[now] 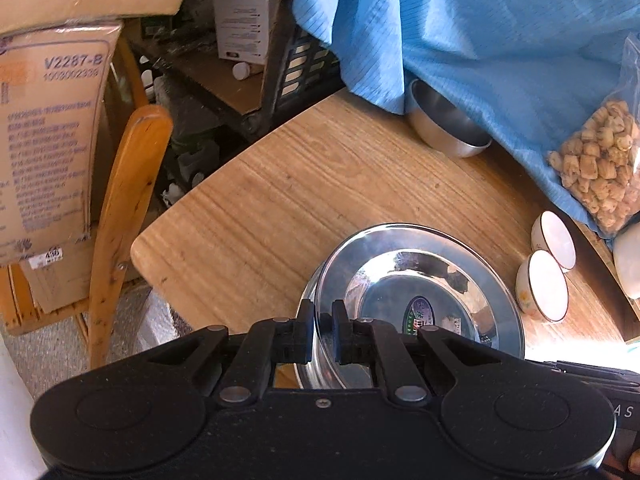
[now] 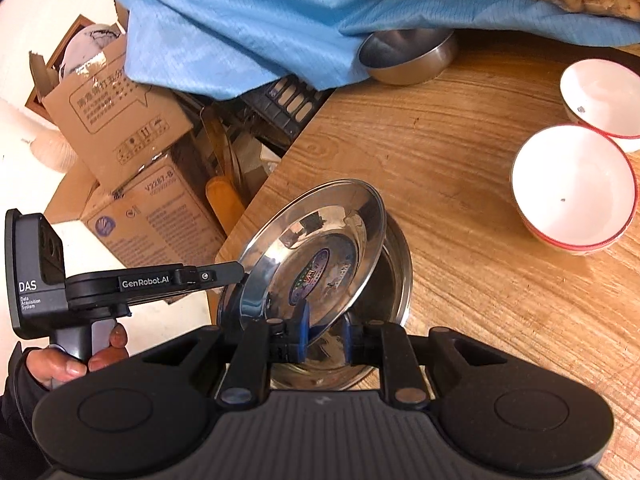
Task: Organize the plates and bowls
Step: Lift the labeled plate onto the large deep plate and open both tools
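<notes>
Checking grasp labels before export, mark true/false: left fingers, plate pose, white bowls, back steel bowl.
1. The left gripper is shut on the steel plate's rim. True.
2. The steel plate lies flat on the table. False: it is held tilted above a second steel dish.
3. Two white bowls stand on the table beside the plate. True.
4. The steel bowl at the back stands fully uncovered. False: the blue cloth drapes over part of it.
</notes>
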The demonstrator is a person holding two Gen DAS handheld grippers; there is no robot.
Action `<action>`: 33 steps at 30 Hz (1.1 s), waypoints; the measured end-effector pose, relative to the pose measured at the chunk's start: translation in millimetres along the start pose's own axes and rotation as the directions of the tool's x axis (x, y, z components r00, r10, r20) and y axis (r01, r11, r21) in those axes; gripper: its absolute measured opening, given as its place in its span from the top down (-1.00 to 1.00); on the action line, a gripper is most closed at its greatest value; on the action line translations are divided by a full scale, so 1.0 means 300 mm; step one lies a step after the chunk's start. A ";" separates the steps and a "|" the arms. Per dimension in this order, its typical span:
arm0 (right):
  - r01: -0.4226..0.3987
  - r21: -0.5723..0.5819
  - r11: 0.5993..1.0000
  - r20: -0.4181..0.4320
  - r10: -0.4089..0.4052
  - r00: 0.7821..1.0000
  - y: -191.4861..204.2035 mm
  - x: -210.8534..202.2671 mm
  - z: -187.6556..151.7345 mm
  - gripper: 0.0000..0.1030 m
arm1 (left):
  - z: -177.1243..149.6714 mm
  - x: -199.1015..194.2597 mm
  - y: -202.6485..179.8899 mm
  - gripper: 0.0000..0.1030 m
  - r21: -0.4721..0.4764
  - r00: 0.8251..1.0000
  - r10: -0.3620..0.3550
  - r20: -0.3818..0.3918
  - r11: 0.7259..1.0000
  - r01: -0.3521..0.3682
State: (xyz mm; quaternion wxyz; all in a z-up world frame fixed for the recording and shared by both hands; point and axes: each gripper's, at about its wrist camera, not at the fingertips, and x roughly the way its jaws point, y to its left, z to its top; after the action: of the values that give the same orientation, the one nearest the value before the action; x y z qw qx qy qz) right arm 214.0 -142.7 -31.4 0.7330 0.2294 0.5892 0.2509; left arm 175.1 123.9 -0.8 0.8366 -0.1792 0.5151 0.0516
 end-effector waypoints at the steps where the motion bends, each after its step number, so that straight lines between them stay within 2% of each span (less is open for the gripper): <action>1: -0.001 -0.001 1.000 -0.004 0.001 1.000 -0.001 -0.002 -0.003 0.63 | -0.007 -0.002 0.000 0.83 -0.001 1.000 0.002 0.000 1.000 -0.002; 12: 0.018 -0.003 1.000 -0.051 -0.018 0.999 -0.003 0.016 -0.026 0.61 | -0.052 0.003 -0.016 0.83 0.030 0.999 0.038 -0.011 0.999 -0.038; 15: 0.024 -0.028 0.999 -0.065 -0.026 0.998 0.013 0.024 -0.034 0.61 | -0.061 -0.006 -0.026 0.84 0.045 1.000 -0.008 -0.004 0.999 0.008; 18: 0.040 -0.038 0.999 -0.072 -0.042 0.997 0.023 0.034 -0.037 0.61 | -0.068 0.002 -0.056 0.83 0.091 1.000 0.008 0.000 0.996 -0.008; 21: 0.059 -0.032 0.998 -0.080 -0.061 0.995 0.020 0.040 -0.041 0.60 | -0.069 0.010 -0.061 0.83 0.086 1.000 -0.001 -0.013 0.996 0.002; 25: 0.086 -0.060 0.995 -0.081 -0.090 0.993 0.038 0.040 -0.046 0.53 | -0.069 0.004 -0.054 0.71 0.091 1.000 -0.001 -0.008 0.996 0.001; 28: 0.116 -0.097 0.988 -0.082 -0.124 0.989 0.060 0.036 -0.047 0.07 | -0.063 0.001 -0.051 0.64 0.090 1.000 0.000 -0.001 0.996 0.000; 29: 0.134 -0.112 0.985 -0.085 -0.144 0.986 0.067 0.035 -0.049 -0.12 | -0.061 0.001 -0.052 0.54 0.090 1.000 -0.001 0.001 0.996 0.001; 30: 0.149 -0.125 0.981 -0.086 -0.160 0.983 0.071 0.031 -0.052 -0.13 | -0.059 -0.001 -0.053 0.45 0.089 1.000 -0.002 0.003 0.996 0.002; 31: 0.156 -0.131 0.979 -0.081 -0.167 0.983 0.074 0.026 -0.053 -0.14 | -0.056 -0.003 -0.055 0.28 0.088 1.000 -0.001 0.010 0.996 0.000; 33: 0.157 -0.128 0.979 -0.074 -0.167 0.983 0.071 0.018 -0.051 -0.34 | -0.049 -0.005 -0.060 -0.02 0.090 1.000 0.001 0.020 0.996 -0.003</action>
State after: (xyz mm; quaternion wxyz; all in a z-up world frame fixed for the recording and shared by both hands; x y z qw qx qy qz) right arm 197.9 -122.1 -25.0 0.7379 0.1249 0.6201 0.2352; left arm 166.9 102.2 -1.1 0.8487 -0.1404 0.5089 0.0308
